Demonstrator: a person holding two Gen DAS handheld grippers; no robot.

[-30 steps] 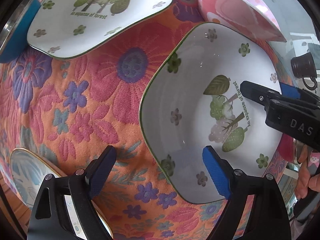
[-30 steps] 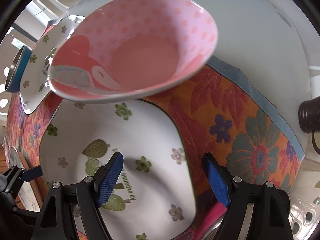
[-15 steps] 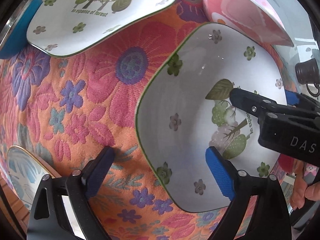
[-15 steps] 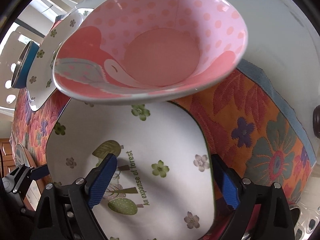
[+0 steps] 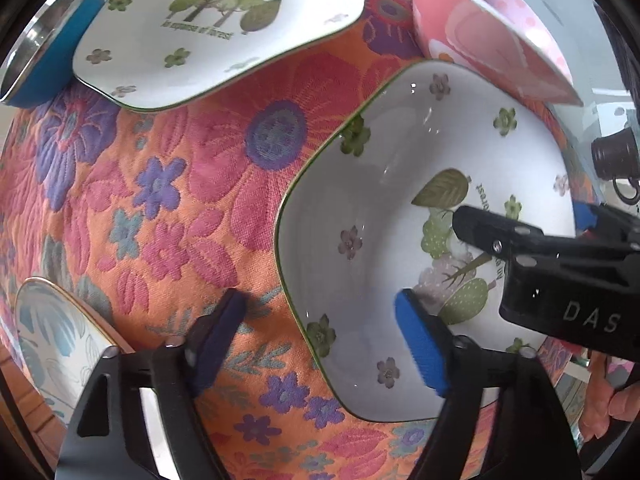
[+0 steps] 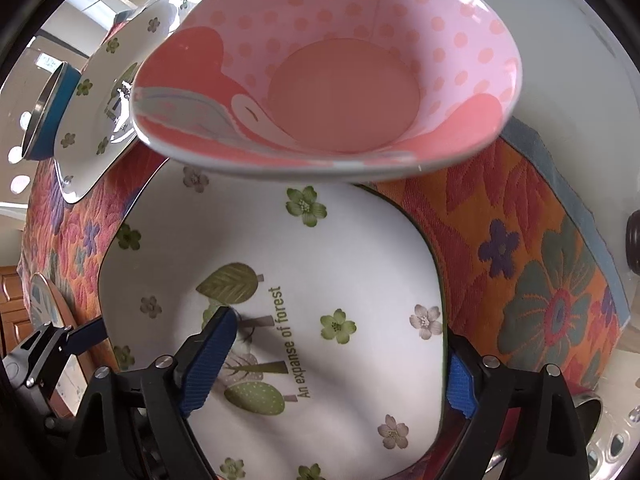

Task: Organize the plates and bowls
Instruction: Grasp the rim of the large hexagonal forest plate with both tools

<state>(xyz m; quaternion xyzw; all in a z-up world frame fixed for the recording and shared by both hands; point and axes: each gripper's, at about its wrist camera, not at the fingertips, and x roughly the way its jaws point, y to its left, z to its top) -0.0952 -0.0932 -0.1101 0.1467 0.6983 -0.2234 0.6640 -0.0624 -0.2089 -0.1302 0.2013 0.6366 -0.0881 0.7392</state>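
Note:
A square white plate with a forest print (image 5: 360, 208) (image 6: 280, 240) lies on the flowered cloth (image 5: 160, 200). My left gripper (image 5: 320, 340) points straight down over its left rim. One finger is on the cloth, the blue pad (image 5: 420, 348) is inside the plate, and the jaws are closing without touching the rim. My right gripper (image 6: 334, 372) straddles the opposite rim. Its left pad (image 6: 208, 360) is over the print and its right pad (image 6: 460, 380) is outside the edge. These jaws are closing too, and neither pad presses on the plate.
A matching square plate (image 5: 216, 28) lies at the back left beside a blue steel bowl (image 5: 44, 52). A pink dotted bowl (image 6: 340, 92) overhangs the plate's far edge. A blue-leaf dish (image 5: 56, 344) sits at the near left, a dark cup (image 5: 612, 152) at the right.
Both grippers have come down closer to the forest plate. The left jaws have narrowed around its left rim. The right gripper has shifted so that its outer finger sits past the right rim.

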